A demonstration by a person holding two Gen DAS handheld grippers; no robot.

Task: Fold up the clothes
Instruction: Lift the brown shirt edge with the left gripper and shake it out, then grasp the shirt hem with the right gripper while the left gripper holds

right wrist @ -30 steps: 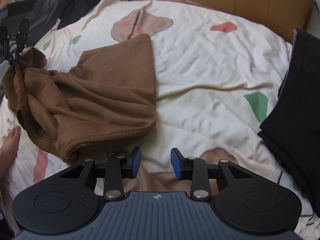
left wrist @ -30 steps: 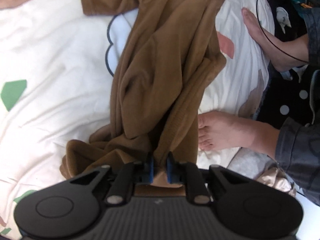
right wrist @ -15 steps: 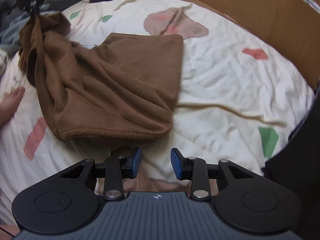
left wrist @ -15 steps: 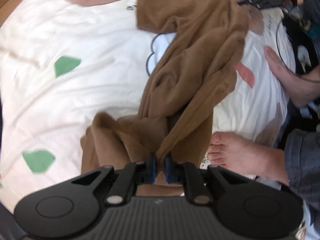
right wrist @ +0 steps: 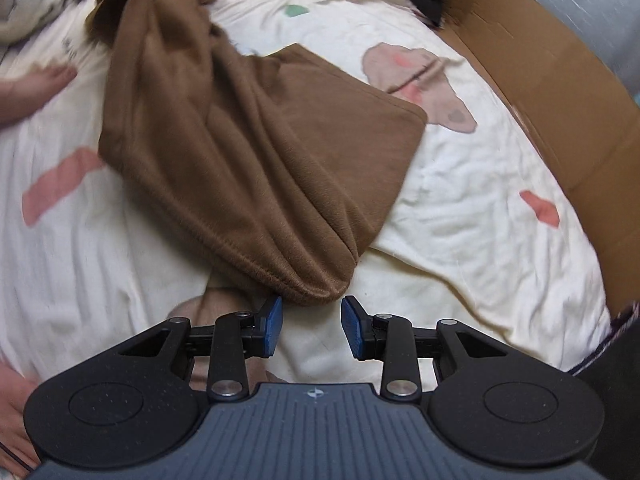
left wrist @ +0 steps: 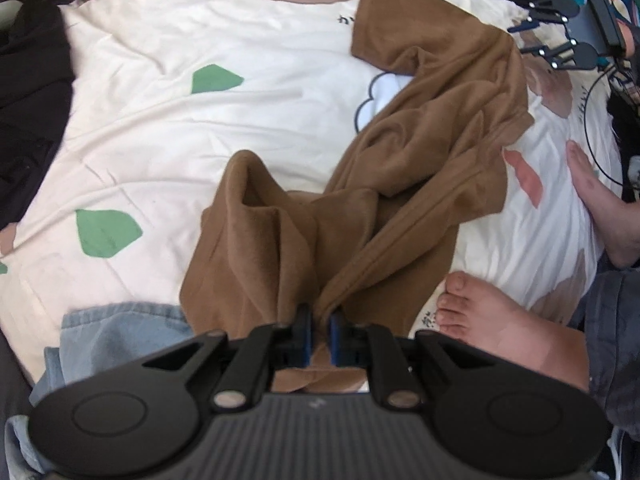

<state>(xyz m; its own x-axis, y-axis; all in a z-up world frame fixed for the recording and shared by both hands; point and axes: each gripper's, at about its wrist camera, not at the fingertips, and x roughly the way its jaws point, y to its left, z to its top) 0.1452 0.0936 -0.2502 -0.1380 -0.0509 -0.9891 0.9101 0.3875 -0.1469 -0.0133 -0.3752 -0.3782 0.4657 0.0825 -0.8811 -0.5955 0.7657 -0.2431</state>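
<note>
Brown garment (left wrist: 404, 184) draped over patterned bedsheet (left wrist: 160, 128), one bunched edge pinched between pressed-together left gripper (left wrist: 320, 334), right gripper (right wrist: 311, 326) spread and empty, garment's hem just ahead of its fingertips

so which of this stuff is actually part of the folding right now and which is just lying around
In the job:
- brown garment
- left gripper, shut on its edge
- right gripper, open just short of its hem

Lying about:
- black clothes
- light blue denim
- cardboard
- patterned bedsheet, only the work surface
</note>
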